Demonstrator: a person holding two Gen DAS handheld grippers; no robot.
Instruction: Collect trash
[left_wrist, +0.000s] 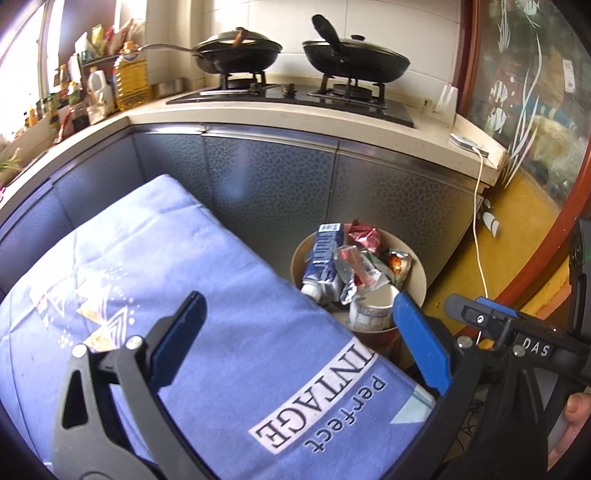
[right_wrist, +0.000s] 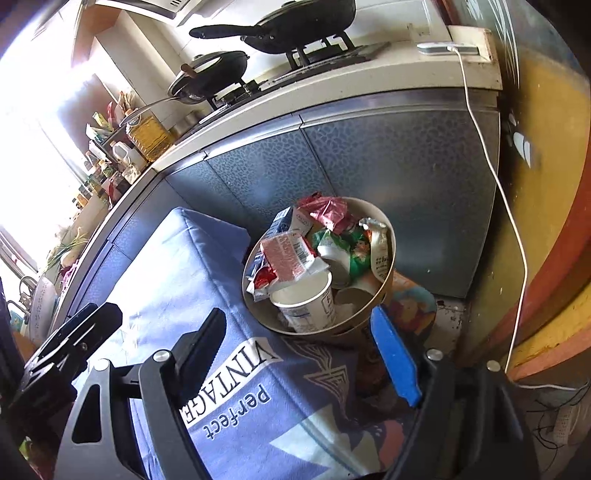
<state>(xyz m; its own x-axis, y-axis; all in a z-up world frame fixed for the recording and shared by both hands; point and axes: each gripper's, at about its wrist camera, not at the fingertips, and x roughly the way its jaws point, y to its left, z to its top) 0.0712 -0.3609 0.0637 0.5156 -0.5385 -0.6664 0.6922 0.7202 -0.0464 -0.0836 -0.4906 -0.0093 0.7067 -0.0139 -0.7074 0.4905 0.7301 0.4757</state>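
A round tan trash bin (left_wrist: 419, 273) stands on the floor beside the table, full of trash: a blue milk carton (left_wrist: 323, 258), crumpled wrappers (left_wrist: 364, 236) and a white paper cup (left_wrist: 373, 308). My left gripper (left_wrist: 299, 347) is open and empty above the blue cloth, its right finger near the bin's rim. In the right wrist view the bin (right_wrist: 388, 236) holds a pink carton (right_wrist: 288, 258), a green wrapper (right_wrist: 351, 247) and the cup (right_wrist: 306, 302). My right gripper (right_wrist: 299, 358) is open and empty just in front of the bin.
A blue cloth printed "perfect VINTAGE" (left_wrist: 155, 295) covers the table. Grey cabinets (left_wrist: 277, 173) carry a counter with a stove and two black pans (left_wrist: 354, 59). Bottles (left_wrist: 129, 77) crowd the left counter. A white cable (left_wrist: 478, 229) hangs from a phone. A glass door (left_wrist: 535, 110) stands at right.
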